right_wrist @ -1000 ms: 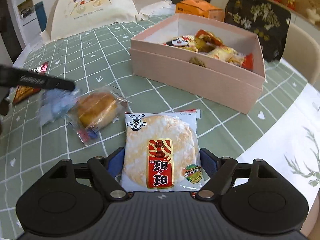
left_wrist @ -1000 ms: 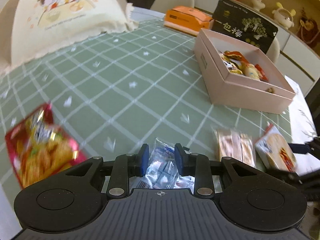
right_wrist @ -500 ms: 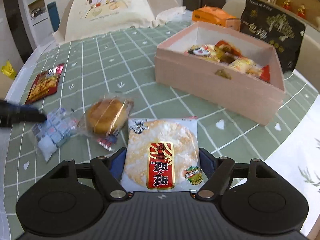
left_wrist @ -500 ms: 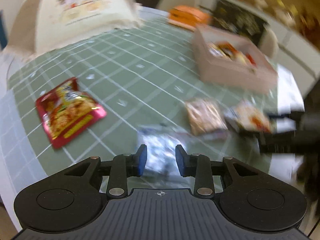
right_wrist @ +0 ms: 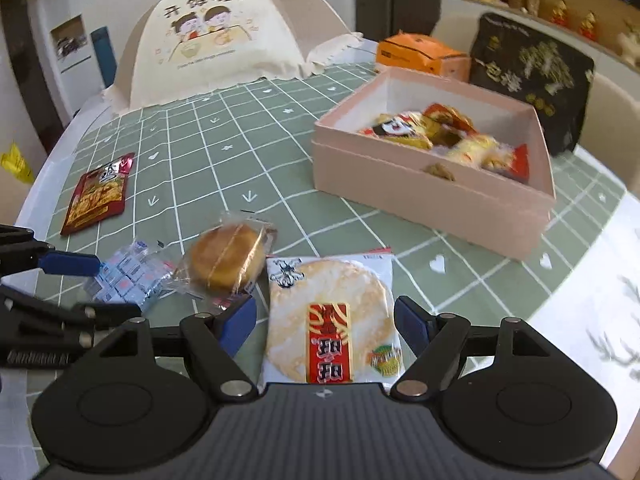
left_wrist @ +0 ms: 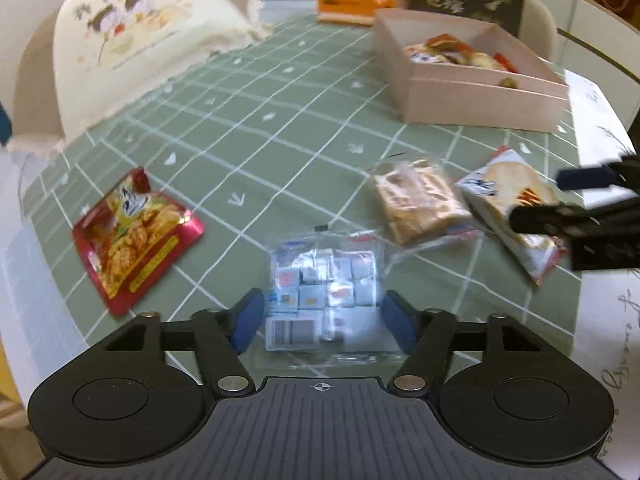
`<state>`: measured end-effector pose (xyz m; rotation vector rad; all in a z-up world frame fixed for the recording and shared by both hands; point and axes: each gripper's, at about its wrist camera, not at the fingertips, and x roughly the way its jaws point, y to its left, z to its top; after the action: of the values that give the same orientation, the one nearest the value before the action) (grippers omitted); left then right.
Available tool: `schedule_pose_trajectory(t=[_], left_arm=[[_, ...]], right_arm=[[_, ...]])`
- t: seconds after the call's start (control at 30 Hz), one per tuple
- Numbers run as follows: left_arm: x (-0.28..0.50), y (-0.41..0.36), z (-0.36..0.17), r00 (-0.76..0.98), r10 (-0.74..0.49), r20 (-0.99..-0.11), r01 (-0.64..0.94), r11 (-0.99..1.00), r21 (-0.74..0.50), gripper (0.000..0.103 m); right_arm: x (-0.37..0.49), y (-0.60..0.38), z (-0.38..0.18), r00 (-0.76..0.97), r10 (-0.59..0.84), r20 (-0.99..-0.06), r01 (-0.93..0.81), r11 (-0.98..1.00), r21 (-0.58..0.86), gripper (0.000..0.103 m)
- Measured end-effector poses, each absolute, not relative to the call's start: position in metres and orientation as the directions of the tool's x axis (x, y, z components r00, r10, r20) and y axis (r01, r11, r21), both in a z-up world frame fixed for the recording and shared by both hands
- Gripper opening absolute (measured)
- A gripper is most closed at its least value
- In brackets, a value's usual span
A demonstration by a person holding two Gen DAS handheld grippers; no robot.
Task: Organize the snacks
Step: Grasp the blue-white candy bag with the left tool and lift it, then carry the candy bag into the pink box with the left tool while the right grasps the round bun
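Clear bag of small wrapped candies (left_wrist: pixel 324 292) flat on the green checked surface (left_wrist: pixel 256 128), between the left gripper (left_wrist: pixel 324 318) jaws, which are opening wide with both pads off the wrapper. Round rice-cracker packet (right_wrist: pixel 330 320) likewise flat between the right gripper (right_wrist: pixel 326 322) jaws, spread apart, pads just clear of its edges. Wrapped pastry (right_wrist: pixel 228 258) between the two, red snack pouch (right_wrist: pixel 98 194) well off to the left. Pink box (right_wrist: pixel 424 200), already part-filled, farther back on the right. Step in hand, by the look of it: picking up loose snacks for the box. Next move: closing on a packet, lifting, carrying over the box wall.
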<state>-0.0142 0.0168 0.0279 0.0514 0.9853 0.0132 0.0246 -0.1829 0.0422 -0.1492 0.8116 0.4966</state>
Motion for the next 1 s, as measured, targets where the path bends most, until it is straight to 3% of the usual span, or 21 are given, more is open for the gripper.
schedule_pose_trajectory(t=[0.1, 0.27, 0.53, 0.73, 0.8, 0.83, 1.0], left_arm=[[-0.003, 0.028, 0.023, 0.55, -0.014, -0.835, -0.024, 0.999, -0.032, 0.077], [-0.01, 0.029, 0.023, 0.572, -0.011, -0.82, -0.056, 0.997, -0.052, 0.066], [-0.057, 0.039, 0.025, 0.552, 0.049, -0.833, -0.193, 0.979, -0.07, 0.066], [-0.063, 0.041, 0.025, 0.554, 0.042, -0.831, -0.194, 0.978, -0.081, 0.066], [-0.063, 0.042, 0.025, 0.555, 0.04, -0.831, -0.193, 0.978, -0.082, 0.066], [-0.063, 0.043, 0.024, 0.557, 0.036, -0.83, -0.195, 0.977, -0.088, 0.066], [-0.063, 0.043, 0.023, 0.559, 0.036, -0.828, -0.197, 0.976, -0.09, 0.066]], right_arm=[[0.018, -0.184, 0.043, 0.572, 0.385, -0.725, -0.489, 0.869, 0.075, 0.076], [0.009, -0.175, 0.052, 0.576, 0.398, -0.714, -0.521, 0.852, 0.054, 0.076], [0.017, -0.139, 0.056, 0.538, 0.453, -0.711, -0.59, 0.805, 0.066, 0.076], [0.047, -0.086, 0.04, 0.519, 0.425, -0.741, -0.591, 0.805, 0.048, 0.076], [0.056, -0.073, 0.031, 0.507, 0.393, -0.767, -0.578, 0.815, 0.035, 0.068], [0.056, -0.067, 0.029, 0.498, 0.38, -0.779, -0.585, 0.811, 0.022, 0.057], [0.027, -0.063, 0.032, 0.418, 0.457, -0.785, -0.703, 0.71, 0.039, 0.055]])
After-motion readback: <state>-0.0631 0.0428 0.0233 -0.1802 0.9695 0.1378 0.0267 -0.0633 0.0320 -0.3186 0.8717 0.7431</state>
